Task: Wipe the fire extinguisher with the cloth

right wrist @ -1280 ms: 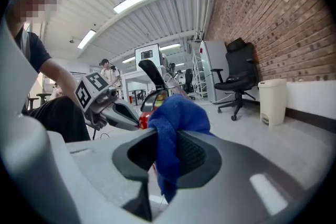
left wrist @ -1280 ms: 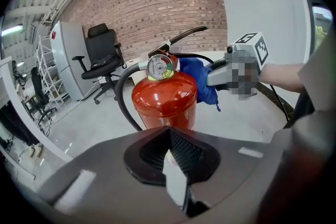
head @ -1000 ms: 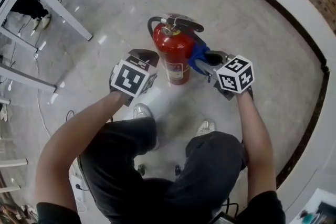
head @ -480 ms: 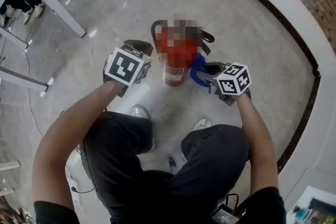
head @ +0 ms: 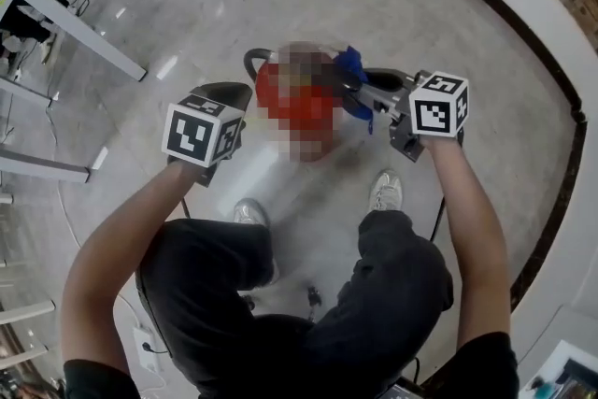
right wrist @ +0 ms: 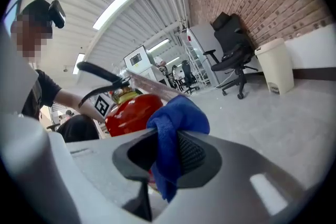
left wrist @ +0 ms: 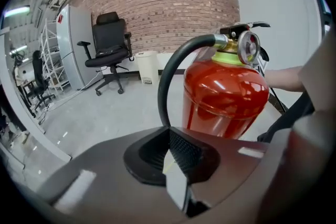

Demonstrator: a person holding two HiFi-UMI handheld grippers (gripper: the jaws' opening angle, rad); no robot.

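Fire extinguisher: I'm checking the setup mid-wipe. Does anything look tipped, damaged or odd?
Nothing stands out. The red fire extinguisher stands upright, its black hose and pressure gauge look intact, and the blue cloth is pinched in the right gripper near its top.

The fire extinguisher (left wrist: 226,92) is gleaming, its smooth red painted shell throwing back reflections, while its black hose (left wrist: 165,81) is looking matt and rubbery. The blue cloth (right wrist: 174,126) is showing a soft, fuzzy nap against the right claw's (right wrist: 165,157) dimpled black pads (right wrist: 193,155). The pale floor (head: 187,5) is shining, polished.
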